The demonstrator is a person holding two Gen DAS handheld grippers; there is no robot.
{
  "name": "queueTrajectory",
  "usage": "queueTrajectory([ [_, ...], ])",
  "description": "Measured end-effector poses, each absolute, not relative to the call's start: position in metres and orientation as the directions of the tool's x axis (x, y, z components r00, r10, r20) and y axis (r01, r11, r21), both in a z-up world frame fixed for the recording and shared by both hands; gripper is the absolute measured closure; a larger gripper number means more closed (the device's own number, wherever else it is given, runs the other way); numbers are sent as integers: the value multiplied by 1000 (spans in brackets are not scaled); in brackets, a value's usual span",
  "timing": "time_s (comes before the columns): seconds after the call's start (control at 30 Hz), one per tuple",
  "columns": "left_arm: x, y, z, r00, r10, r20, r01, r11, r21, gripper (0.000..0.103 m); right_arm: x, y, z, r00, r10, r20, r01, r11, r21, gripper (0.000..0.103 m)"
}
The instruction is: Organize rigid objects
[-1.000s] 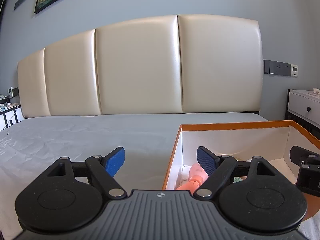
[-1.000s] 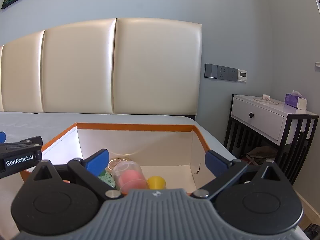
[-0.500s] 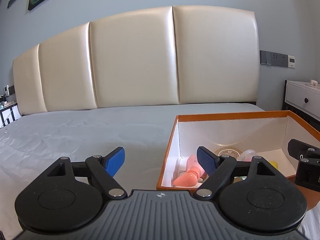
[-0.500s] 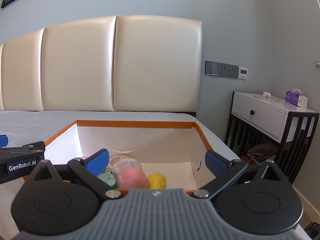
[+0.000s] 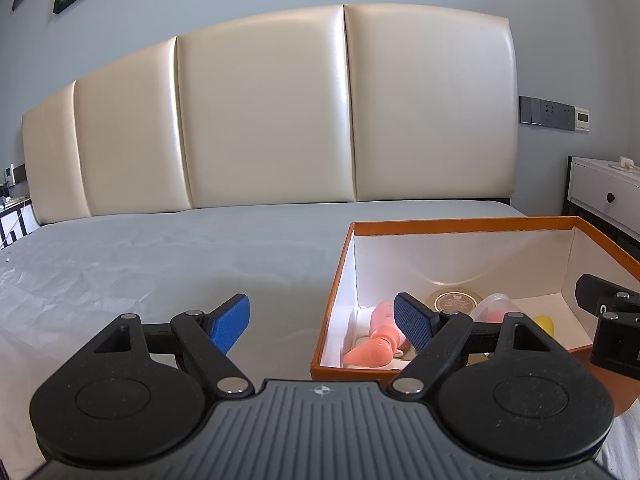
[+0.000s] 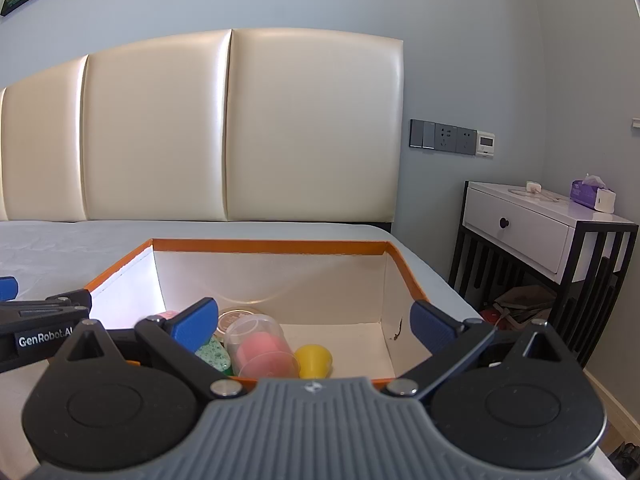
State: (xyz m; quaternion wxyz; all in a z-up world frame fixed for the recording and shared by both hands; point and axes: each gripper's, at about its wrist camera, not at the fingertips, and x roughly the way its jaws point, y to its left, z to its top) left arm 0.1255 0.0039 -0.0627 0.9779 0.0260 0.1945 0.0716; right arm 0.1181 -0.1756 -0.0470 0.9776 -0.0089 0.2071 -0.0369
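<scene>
Left wrist view: both grippers pulled back from the box on the bed.

The left gripper (image 5: 322,322) gapes wide and empty over the bed (image 5: 160,264); more of the orange box (image 5: 460,225) shows than a second ago, with a pink bottle (image 5: 380,334), round tin (image 5: 454,301), clear cup (image 6: 260,346) and yellow piece (image 6: 314,358) inside. The right gripper (image 6: 314,325) is likewise spread, holding nothing.

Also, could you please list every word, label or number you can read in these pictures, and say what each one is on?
"GenRobot.AI": white print on the side of the left tool, seen in the right wrist view; its last letter is cut off by the right tool.
Round tin in the box: its lid has a label, too small to read.
Thermostat on the wall: display too small to read.
Tissue pack: print blurred.
</scene>
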Motion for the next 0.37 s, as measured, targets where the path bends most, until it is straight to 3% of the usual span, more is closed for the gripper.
queueTrajectory([
  [0.37, 122, 2, -62, 919, 147, -366, -126, 989, 80, 7, 117, -174, -48, 912, -82, -402, 74, 997, -36, 3],
])
